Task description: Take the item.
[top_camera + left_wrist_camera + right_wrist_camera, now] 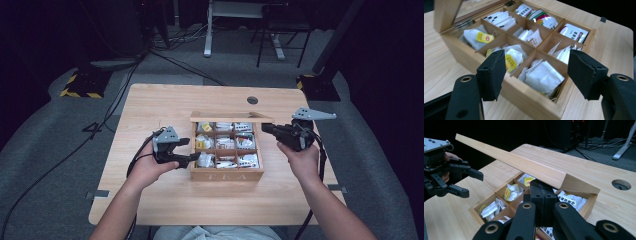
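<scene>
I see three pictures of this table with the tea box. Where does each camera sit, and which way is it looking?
High view: above the person's side, looking forward and down on the table; both forearms, the left gripper and the right gripper show.
Left gripper view: rides on the left gripper, looking between its open jaws across the tea box.
Right gripper view: rides on the right gripper, its jaws shut, looking under the raised lid toward the left gripper.
All three share the box's tea bags.
</scene>
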A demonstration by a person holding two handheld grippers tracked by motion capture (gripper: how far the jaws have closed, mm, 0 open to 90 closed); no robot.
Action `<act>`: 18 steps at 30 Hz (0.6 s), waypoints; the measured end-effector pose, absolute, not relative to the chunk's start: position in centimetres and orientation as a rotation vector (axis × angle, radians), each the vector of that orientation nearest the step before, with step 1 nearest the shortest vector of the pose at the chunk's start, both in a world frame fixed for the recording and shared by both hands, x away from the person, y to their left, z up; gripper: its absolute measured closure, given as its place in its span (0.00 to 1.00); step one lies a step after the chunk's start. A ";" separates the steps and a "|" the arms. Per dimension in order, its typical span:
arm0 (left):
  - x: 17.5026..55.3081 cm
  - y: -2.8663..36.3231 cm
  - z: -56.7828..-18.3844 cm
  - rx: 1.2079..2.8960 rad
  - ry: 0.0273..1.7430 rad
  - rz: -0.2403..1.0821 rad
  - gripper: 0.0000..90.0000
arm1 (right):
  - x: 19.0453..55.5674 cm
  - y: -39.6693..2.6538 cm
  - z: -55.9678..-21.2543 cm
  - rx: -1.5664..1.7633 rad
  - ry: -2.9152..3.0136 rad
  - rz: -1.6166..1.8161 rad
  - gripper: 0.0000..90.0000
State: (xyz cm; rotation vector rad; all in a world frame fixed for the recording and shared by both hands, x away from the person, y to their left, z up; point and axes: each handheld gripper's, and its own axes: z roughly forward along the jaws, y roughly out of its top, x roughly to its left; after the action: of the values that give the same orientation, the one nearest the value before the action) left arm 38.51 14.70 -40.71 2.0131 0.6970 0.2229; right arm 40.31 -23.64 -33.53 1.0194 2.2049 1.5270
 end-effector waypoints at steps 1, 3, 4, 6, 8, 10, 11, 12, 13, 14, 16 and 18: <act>38.6 14.4 -40.6 2.018 0.694 0.227 0.36 | 40.3 -23.6 -33.5 1.019 2.206 1.525 1.00; 38.7 13.9 -40.5 2.027 0.681 0.228 0.36 | 40.3 -23.7 -33.5 1.018 2.206 1.528 1.00; 38.8 13.6 -40.4 2.028 0.673 0.228 0.36 | 40.3 -23.7 -33.5 1.018 2.206 1.529 1.00; 38.9 13.1 -40.3 2.032 0.666 0.221 0.36 | 40.3 -23.6 -33.5 1.017 2.207 1.531 1.00; 38.9 12.6 -40.2 2.032 0.664 0.213 0.36 | 40.4 -23.6 -33.5 1.015 2.209 1.531 1.00; 39.0 12.1 -40.2 2.036 0.660 0.210 0.37 | 40.4 -23.6 -33.5 1.015 2.210 1.531 1.00; 39.0 11.9 -40.2 2.044 0.652 0.218 0.37 | 40.4 -23.6 -33.5 1.015 2.211 1.531 1.00; 39.1 11.7 -40.2 2.047 0.648 0.213 0.37 | 40.4 -23.6 -33.5 1.014 2.212 1.532 1.00; 39.1 11.4 -40.2 2.050 0.644 0.214 0.37 | 40.4 -23.6 -33.5 1.014 2.212 1.532 1.00; 39.1 11.2 -40.1 2.052 0.642 0.207 0.37 | 40.4 -23.6 -33.5 1.013 2.212 1.532 1.00; 39.2 10.6 -40.1 2.059 0.633 0.207 0.37 | 40.4 -23.6 -33.5 1.013 2.213 1.534 1.00; 39.3 10.0 -40.1 2.064 0.628 0.200 0.37 | 40.4 -23.6 -33.5 1.014 2.213 1.534 1.00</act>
State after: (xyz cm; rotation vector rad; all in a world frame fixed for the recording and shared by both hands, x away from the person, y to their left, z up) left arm 39.29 10.03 -40.12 2.0637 0.6282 0.2000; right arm 40.44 -23.62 -33.50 1.0136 2.2133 1.5341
